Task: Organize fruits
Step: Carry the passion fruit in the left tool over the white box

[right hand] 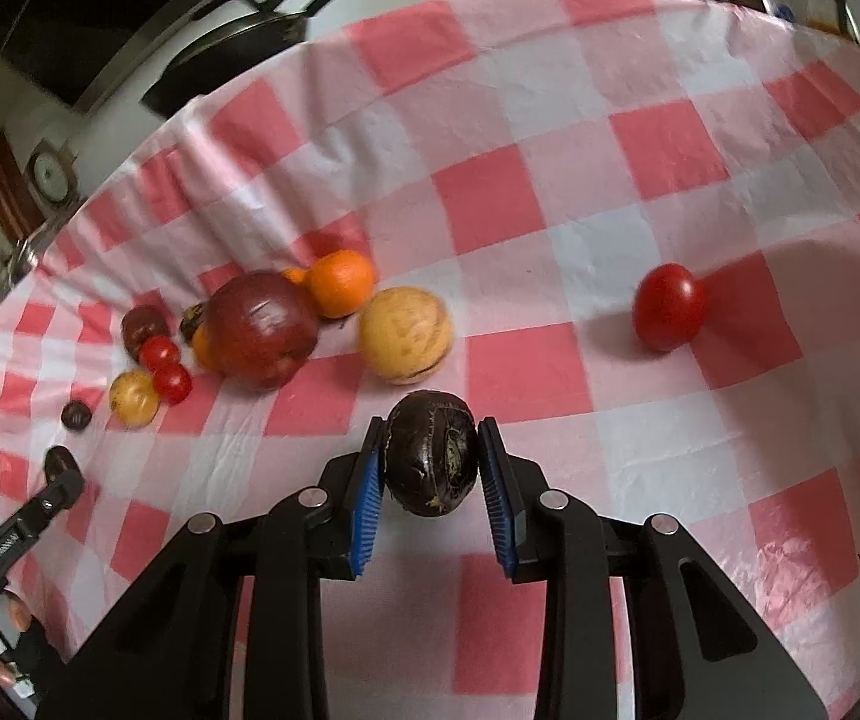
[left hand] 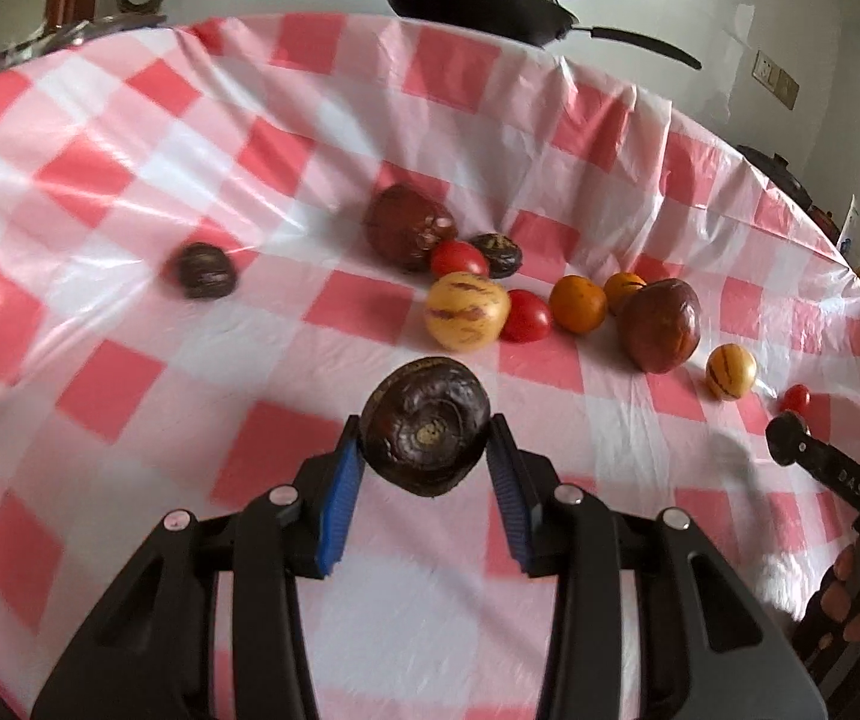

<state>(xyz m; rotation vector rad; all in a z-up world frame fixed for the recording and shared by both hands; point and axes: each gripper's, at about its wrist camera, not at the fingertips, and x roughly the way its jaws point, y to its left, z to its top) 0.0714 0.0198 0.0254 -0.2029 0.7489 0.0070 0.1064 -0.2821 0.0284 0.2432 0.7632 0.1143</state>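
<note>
Both grippers are mid-sort, the left gripper point(left hand: 426, 450) pinching a dark brown round water chestnut point(left hand: 425, 425) and the right gripper point(right hand: 431, 461) another dark chestnut point(right hand: 431, 451) above the red-checked table point(left hand: 129, 192), so each probably needs carrying to the lone dark chestnut point(left hand: 206, 269).

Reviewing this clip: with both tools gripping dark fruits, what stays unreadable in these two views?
- Left wrist view: the right tool is cut off by the frame edge, so what it holds is unseen there.
- Left wrist view: the lone dark fruit at left is smeared by motion blur.
- Right wrist view: a small orange fruit is mostly hidden behind the big red fruit.
- Both views: the undersides of the held fruits are out of sight.
</note>
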